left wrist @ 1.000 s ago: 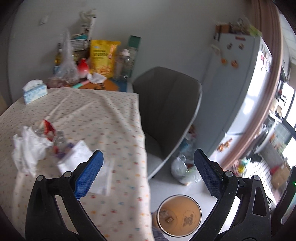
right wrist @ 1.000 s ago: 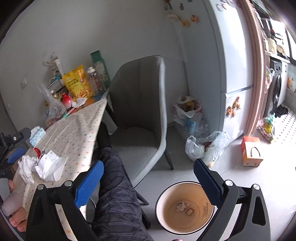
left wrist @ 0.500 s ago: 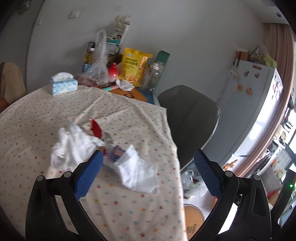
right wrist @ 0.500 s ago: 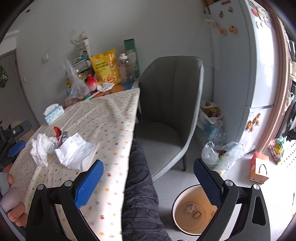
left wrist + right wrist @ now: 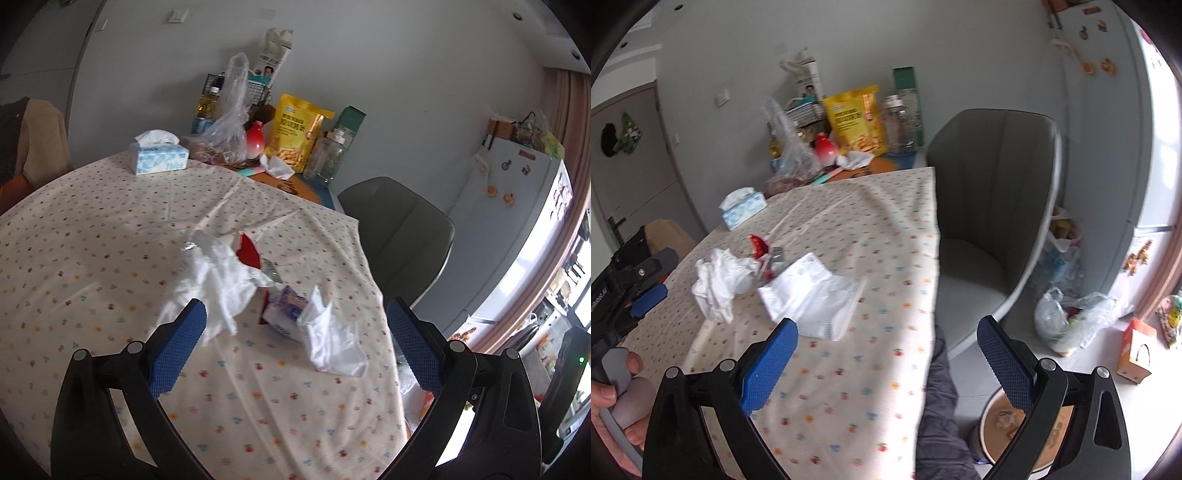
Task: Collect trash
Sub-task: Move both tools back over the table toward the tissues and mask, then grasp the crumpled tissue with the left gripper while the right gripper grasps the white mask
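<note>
Both grippers hover spread wide and empty: left gripper [image 5: 295,339] above the crumpled tissue [image 5: 218,284] and wrappers [image 5: 288,314] mid-table, right gripper [image 5: 886,354] over the tablecloth's [image 5: 849,387] near edge.

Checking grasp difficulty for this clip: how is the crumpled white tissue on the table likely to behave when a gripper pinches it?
The crumpled tissue looks thin and creased, so it will probably squash flat and hang limp. It seems very light and unlikely to roll. Its edge touches the red wrapper, which might drag along.
</note>
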